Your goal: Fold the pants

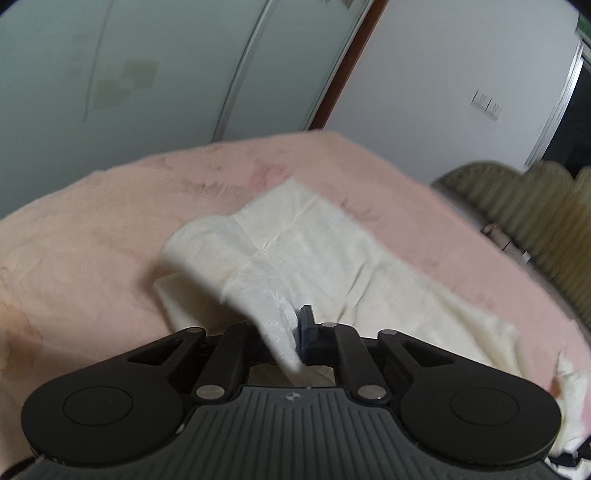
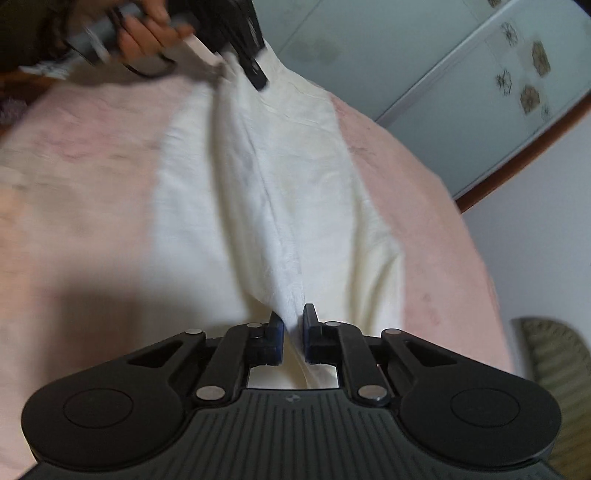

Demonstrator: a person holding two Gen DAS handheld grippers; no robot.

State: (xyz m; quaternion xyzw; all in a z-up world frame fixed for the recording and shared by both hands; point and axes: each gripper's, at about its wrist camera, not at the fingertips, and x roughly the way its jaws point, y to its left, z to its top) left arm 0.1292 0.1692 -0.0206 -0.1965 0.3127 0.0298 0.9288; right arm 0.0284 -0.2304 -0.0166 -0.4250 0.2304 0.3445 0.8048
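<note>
Cream-white pants (image 1: pixel 295 240) lie on a pink bedcover (image 1: pixel 92 240). My left gripper (image 1: pixel 291 332) is shut on a raised fold of the pants, and the cloth drapes over its left finger and hides it. In the right wrist view the pants (image 2: pixel 258 177) stretch away along the bed, pulled into a ridge. My right gripper (image 2: pixel 293 325) is shut on the near end of that ridge, cloth pinched between its blue pads. The left gripper (image 2: pixel 247 55) shows at the far end, held by a hand (image 2: pixel 144 33) and shut on the pants there.
A pale sliding wardrobe (image 1: pixel 166 66) and a white wall (image 1: pixel 461 74) stand behind the bed. An olive ribbed cushion or chair (image 1: pixel 535 214) sits by the bed's right edge. The pink bedcover (image 2: pixel 74 166) spreads wide to the left of the pants.
</note>
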